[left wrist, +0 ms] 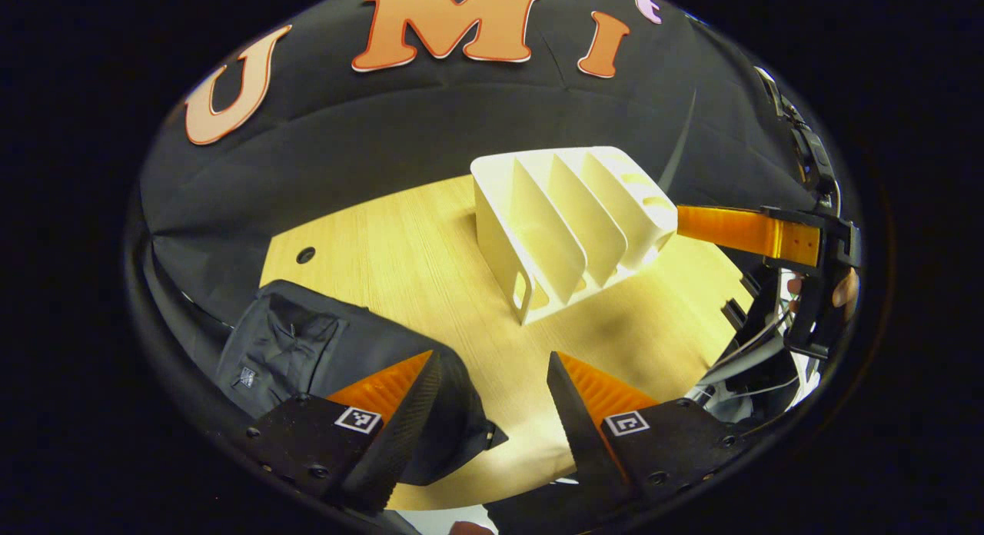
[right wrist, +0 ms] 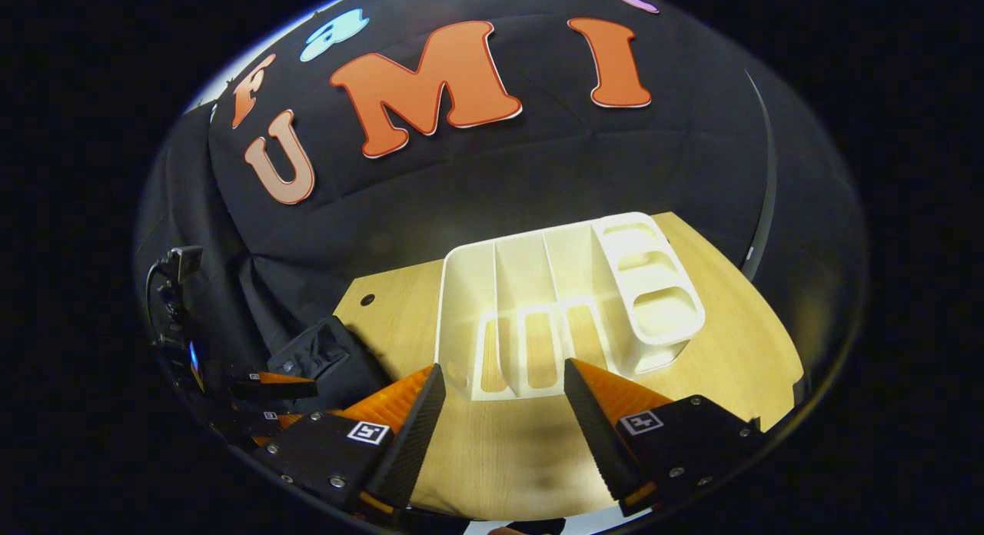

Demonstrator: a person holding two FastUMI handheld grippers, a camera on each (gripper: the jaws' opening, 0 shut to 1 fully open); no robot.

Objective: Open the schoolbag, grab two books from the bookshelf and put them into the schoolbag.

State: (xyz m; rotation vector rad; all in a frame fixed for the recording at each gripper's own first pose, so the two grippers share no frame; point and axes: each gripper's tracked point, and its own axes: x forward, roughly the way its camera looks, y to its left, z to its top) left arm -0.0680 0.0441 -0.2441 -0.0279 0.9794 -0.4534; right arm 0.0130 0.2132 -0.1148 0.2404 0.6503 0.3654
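A white slotted bookshelf [left wrist: 569, 227] stands on the wooden table [left wrist: 430, 243], and I see no books in its slots. A black schoolbag [left wrist: 307, 350] lies at the table's near left corner, partly behind my left gripper's finger. My left gripper [left wrist: 492, 356] hovers open over the table's front edge, holding nothing. My right gripper [left wrist: 769, 235] reaches in from the right beside the shelf, with a hand [left wrist: 846, 289] behind it. In the right gripper view the bookshelf [right wrist: 561, 304] sits just ahead of my open right gripper [right wrist: 503, 366]. There the schoolbag [right wrist: 330, 358] and the left gripper [right wrist: 269, 400] are at the far left.
A small round hole [left wrist: 306, 254] is in the table near its back left. Cables [left wrist: 753, 366] hang off the table's right side. A small device on a stand [right wrist: 173, 274] stands at the left by the black cloth wall.
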